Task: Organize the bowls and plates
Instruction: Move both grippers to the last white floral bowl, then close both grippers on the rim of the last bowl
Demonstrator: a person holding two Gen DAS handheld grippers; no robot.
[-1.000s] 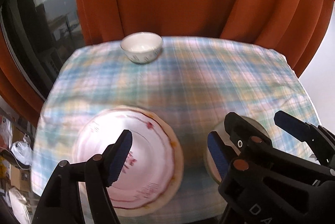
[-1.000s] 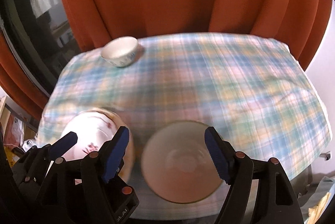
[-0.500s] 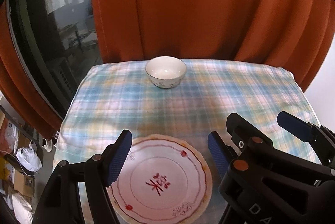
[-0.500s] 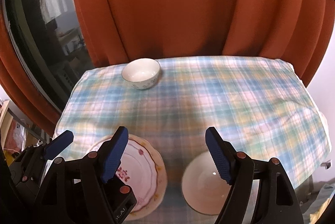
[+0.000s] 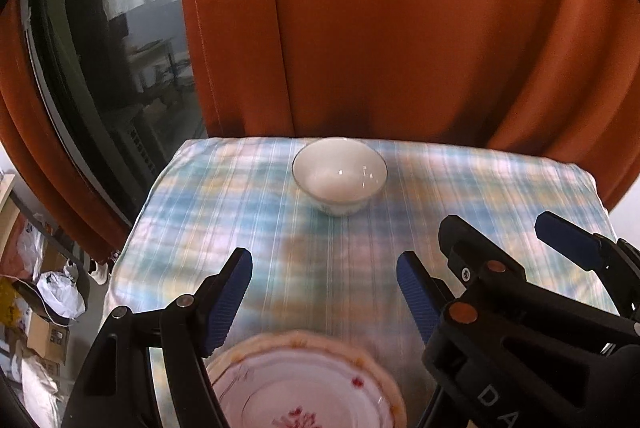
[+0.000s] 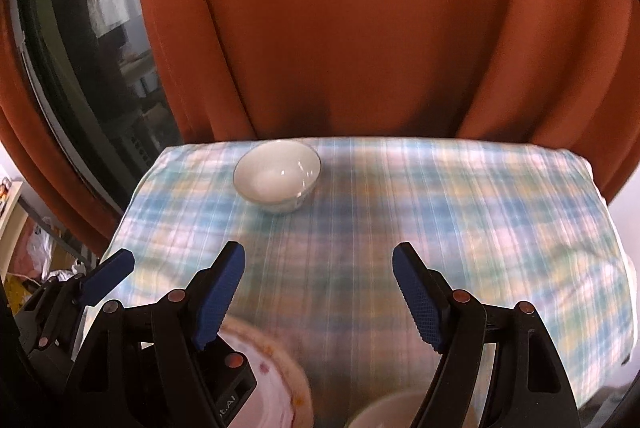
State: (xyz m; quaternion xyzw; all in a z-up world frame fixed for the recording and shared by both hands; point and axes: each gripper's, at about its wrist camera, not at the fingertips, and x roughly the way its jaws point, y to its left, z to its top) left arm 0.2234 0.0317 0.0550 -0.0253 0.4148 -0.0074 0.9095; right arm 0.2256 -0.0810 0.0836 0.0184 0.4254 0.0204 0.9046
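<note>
Both my tongs gape with nothing held: left gripper (image 5: 324,292) above the red-marked plate (image 5: 304,388), right gripper (image 6: 318,292) lettered "DA"; small bowl (image 6: 277,176) sits far back on the tablecloth (image 6: 440,211).

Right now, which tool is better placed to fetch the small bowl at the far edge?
Left, probably. The small bowl sits almost centred ahead of the open left tool. From the open right tool it lies off to the left. Neither holds anything.
</note>
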